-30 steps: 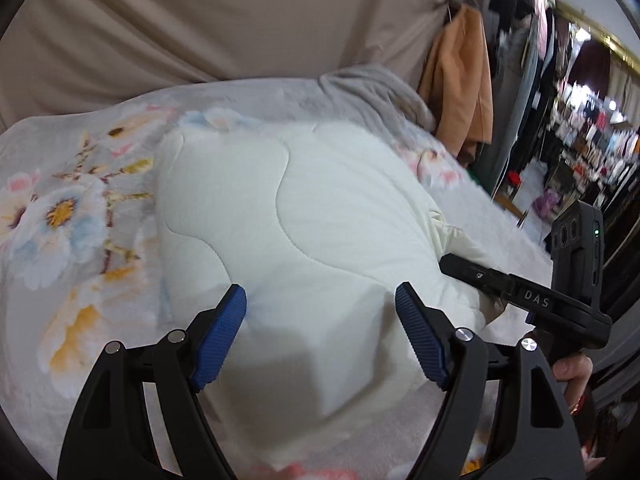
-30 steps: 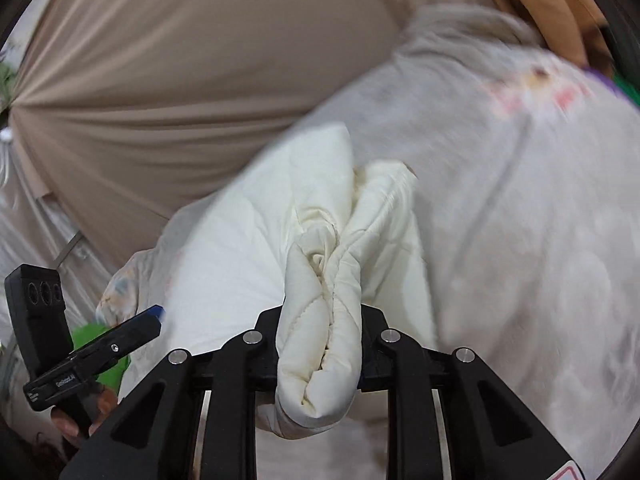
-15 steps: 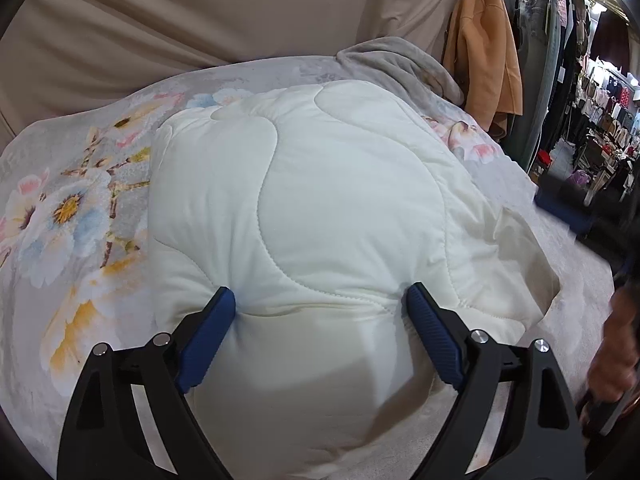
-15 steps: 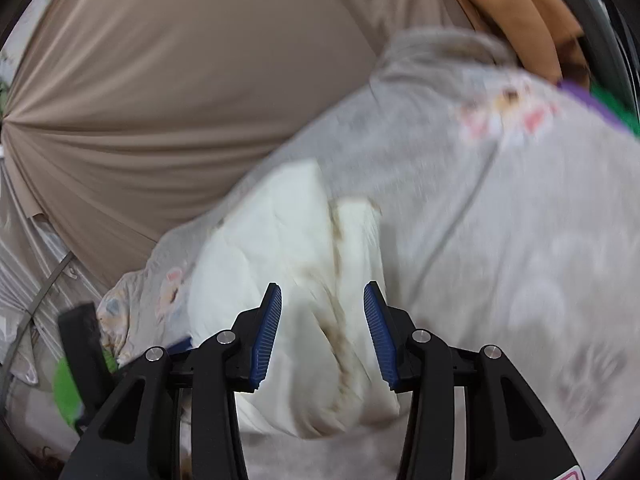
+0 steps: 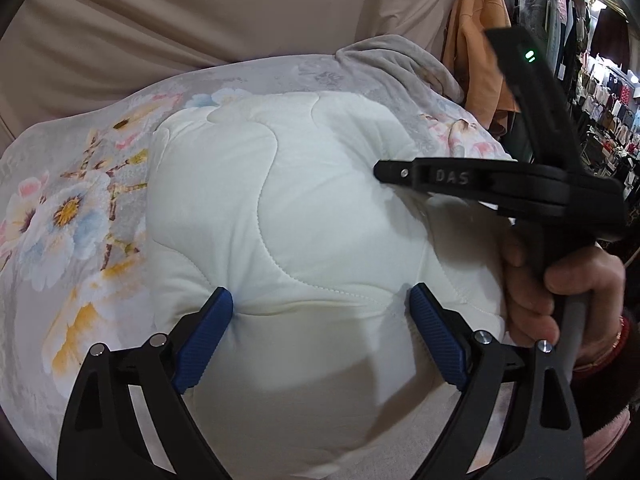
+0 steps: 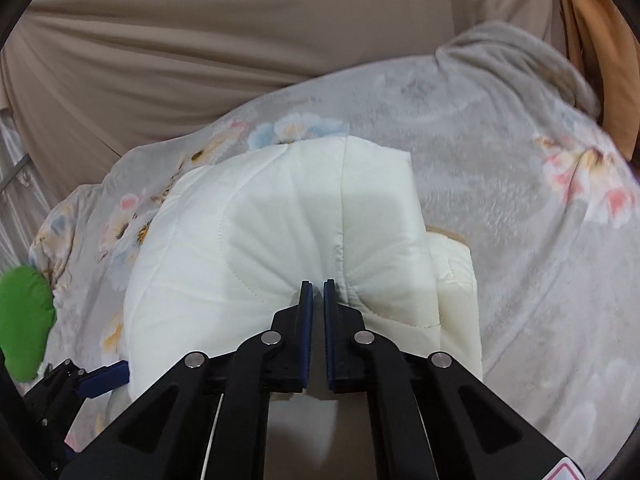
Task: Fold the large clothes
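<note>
A cream quilted garment (image 5: 320,200) lies folded into a puffy bundle on a floral blanket (image 5: 80,220). My left gripper (image 5: 320,308) is open wide, and its blue pads (image 5: 212,320) dent the near part of the bundle on both sides of a crease. My right gripper (image 6: 316,286) is shut, its tips pushed into the garment (image 6: 280,220) so that creases fan out from them; no fold shows between its pads. In the left wrist view the right gripper (image 5: 384,170) reaches in from the right, held by a hand (image 5: 560,292).
A beige curtain (image 5: 200,20) hangs behind the blanket. A bunched grey fleece (image 5: 400,60) lies at the far right corner, with an orange garment (image 5: 476,52) hanging beyond it. A green cushion-like thing (image 6: 24,320) sits at the left edge. Clothes racks fill the far right.
The right gripper let go of the rolled fold it held, opened, swung over the bundle and shut, its tips now on the garment's top. The left gripper widened and sank onto the garment.
</note>
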Demonstrator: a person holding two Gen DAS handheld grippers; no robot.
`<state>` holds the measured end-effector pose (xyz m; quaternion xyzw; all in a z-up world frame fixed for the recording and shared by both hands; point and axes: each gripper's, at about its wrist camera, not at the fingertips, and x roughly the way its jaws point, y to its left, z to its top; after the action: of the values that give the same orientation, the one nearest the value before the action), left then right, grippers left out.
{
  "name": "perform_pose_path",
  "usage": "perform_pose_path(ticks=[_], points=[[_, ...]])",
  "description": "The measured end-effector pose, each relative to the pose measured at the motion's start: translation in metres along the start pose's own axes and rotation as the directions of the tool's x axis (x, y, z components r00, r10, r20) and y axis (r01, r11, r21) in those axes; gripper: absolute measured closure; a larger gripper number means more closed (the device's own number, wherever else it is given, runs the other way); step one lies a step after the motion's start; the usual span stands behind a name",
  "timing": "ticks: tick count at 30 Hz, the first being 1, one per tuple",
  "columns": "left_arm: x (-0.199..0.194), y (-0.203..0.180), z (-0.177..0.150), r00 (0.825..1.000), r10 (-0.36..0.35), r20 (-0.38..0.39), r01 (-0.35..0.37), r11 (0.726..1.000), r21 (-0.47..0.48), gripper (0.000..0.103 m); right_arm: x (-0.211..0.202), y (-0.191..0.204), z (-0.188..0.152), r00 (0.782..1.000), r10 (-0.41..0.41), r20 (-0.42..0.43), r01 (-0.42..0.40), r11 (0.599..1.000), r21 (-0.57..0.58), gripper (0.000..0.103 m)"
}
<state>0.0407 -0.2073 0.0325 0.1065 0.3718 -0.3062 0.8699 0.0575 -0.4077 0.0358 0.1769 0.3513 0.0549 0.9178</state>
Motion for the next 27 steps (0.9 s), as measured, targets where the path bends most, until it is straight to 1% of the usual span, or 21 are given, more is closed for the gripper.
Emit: perform_pose_path(ticks=[1, 3, 4, 6, 9, 12, 14, 15, 17, 19, 21, 22, 23, 24, 25, 27], points=[[0.0, -0.001, 0.0, 1.0, -0.001, 0.003, 0.001, 1.0, 0.004, 0.014, 0.006, -0.005, -0.002, 1.0, 0.018, -0.009, -0.018, 1.0, 0.015, 0.103], [0.001, -0.005, 0.001, 1.0, 0.003, 0.009, -0.004, 1.0, 0.018, 0.014, 0.02, -0.019, -0.006, 0.996, 0.08, -0.03, -0.078, 0.994, 0.075, 0.103], [0.002, -0.006, 0.001, 1.0, 0.007, 0.01, -0.007, 1.0, 0.022, 0.014, 0.024, -0.026, -0.007, 0.993, 0.115, -0.039, -0.11, 0.988, 0.107, 0.103], [0.004, -0.007, 0.0, 1.0, 0.016, 0.008, -0.016, 1.0, 0.027, 0.014, 0.026, -0.032, -0.009, 0.987, 0.155, -0.044, -0.147, 0.979, 0.141, 0.103], [0.006, -0.008, 0.0, 1.0, 0.025, 0.005, -0.025, 0.999, 0.03, 0.012, 0.023, -0.031, -0.011, 0.986, 0.162, -0.038, -0.155, 0.977, 0.149, 0.103], [0.002, -0.003, 0.0, 1.0, 0.019, -0.008, -0.019, 1.0, 0.014, 0.012, -0.009, -0.013, -0.012, 0.998, 0.06, 0.0, -0.059, 0.992, 0.113, 0.102], [-0.009, 0.005, -0.001, 1.0, -0.005, -0.005, 0.004, 1.0, -0.019, 0.012, -0.045, 0.008, -0.021, 0.998, 0.017, 0.064, -0.019, 0.999, 0.032, 0.093], [-0.016, 0.01, -0.001, 1.0, -0.02, -0.001, 0.02, 0.999, -0.037, 0.012, -0.059, 0.013, -0.027, 0.997, -0.002, 0.081, 0.002, 1.0, 0.001, 0.093], [-0.031, 0.018, -0.004, 0.999, -0.044, 0.007, 0.045, 0.997, -0.062, 0.012, -0.085, 0.022, -0.045, 0.995, -0.044, 0.088, 0.048, 0.997, -0.053, 0.093], [-0.037, 0.019, -0.008, 0.998, -0.055, 0.005, 0.055, 0.996, -0.066, 0.012, -0.101, 0.025, -0.068, 0.994, -0.083, 0.075, 0.089, 0.992, -0.09, 0.093], [-0.035, 0.017, -0.013, 0.998, -0.058, -0.019, 0.057, 0.997, -0.06, 0.012, -0.104, 0.022, -0.086, 0.992, -0.116, 0.044, 0.119, 0.988, -0.094, 0.093], [-0.031, 0.015, -0.016, 0.998, -0.051, -0.029, 0.049, 0.997, -0.051, 0.012, -0.102, 0.02, -0.091, 0.99, -0.136, 0.028, 0.138, 0.986, -0.093, 0.096], [-0.027, 0.011, -0.019, 0.999, -0.024, -0.03, 0.023, 0.999, -0.033, 0.012, -0.094, 0.016, -0.098, 0.987, -0.162, 0.005, 0.162, 0.983, -0.09, 0.101], [-0.023, 0.008, -0.021, 0.999, 0.004, -0.032, -0.004, 1.0, -0.016, 0.012, -0.086, 0.012, -0.103, 0.985, -0.173, -0.015, 0.171, 0.982, -0.082, 0.102], [-0.02, 0.005, -0.022, 0.999, 0.014, -0.032, -0.014, 1.0, -0.007, 0.011, -0.077, 0.008, -0.107, 0.983, -0.179, -0.034, 0.176, 0.982, -0.074, 0.103], [-0.016, 0.0, -0.025, 0.999, 0.033, -0.033, -0.032, 0.999, 0.012, 0.01, -0.061, 0.005, -0.112, 0.981, -0.188, -0.045, 0.184, 0.98, -0.077, 0.103]])
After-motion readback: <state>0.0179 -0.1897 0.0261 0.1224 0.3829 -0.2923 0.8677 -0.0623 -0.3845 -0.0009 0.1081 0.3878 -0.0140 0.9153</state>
